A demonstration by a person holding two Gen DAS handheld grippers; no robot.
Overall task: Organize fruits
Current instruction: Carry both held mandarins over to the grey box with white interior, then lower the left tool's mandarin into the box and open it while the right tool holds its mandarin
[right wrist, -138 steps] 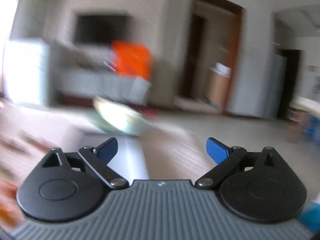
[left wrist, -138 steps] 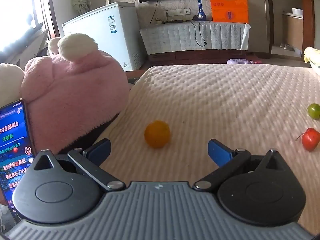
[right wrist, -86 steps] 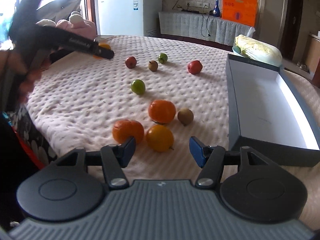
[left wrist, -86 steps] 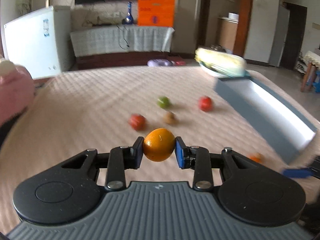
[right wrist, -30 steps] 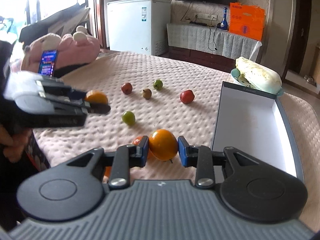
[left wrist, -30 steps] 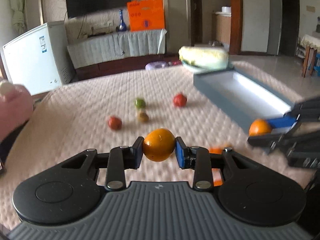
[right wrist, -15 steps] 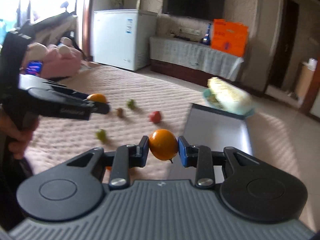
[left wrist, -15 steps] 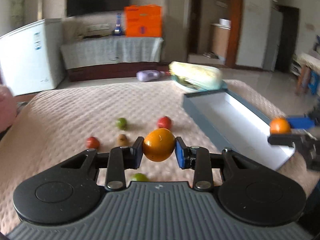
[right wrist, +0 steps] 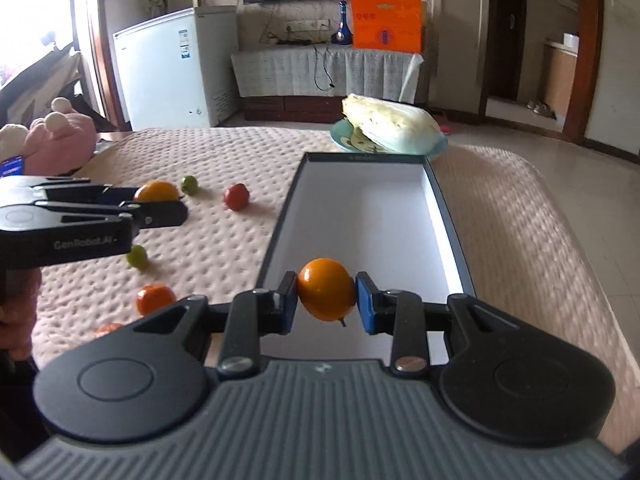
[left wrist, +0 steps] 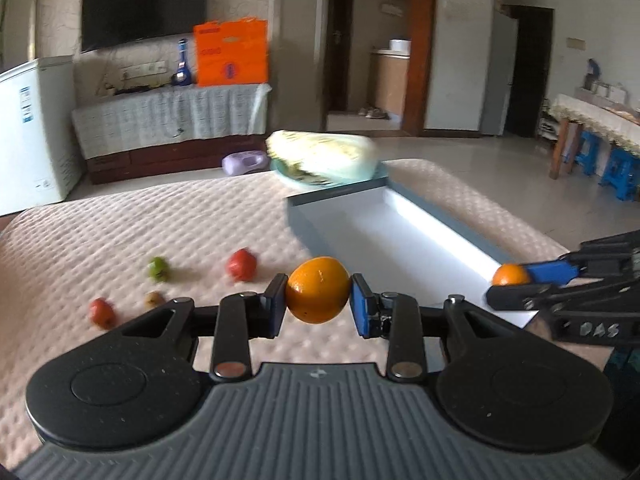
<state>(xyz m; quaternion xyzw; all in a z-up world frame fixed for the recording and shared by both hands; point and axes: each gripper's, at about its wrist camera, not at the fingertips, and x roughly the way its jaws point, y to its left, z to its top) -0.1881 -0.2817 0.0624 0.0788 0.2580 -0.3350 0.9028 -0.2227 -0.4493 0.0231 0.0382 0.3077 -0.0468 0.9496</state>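
Observation:
My left gripper (left wrist: 319,300) is shut on an orange (left wrist: 318,289), held above the bed left of the grey box (left wrist: 396,236). It also shows in the right wrist view (right wrist: 160,204). My right gripper (right wrist: 326,300) is shut on a second orange (right wrist: 326,288), held over the near end of the white-lined box (right wrist: 360,216). It also shows in the left wrist view (left wrist: 516,280). Loose fruit lie on the bed: a red one (right wrist: 236,196), green ones (right wrist: 189,184) (right wrist: 137,257), an orange one (right wrist: 155,299).
A cabbage on a blue plate (right wrist: 390,126) sits just past the box's far end. A pink plush toy (right wrist: 52,142) and a phone (right wrist: 12,167) lie at the bed's far left. A white freezer (right wrist: 172,68) and a TV bench stand beyond the bed.
Both grippers took hold of an orange and lifted it. The right gripper has moved over the box's near end. The left gripper has swung right toward the box.

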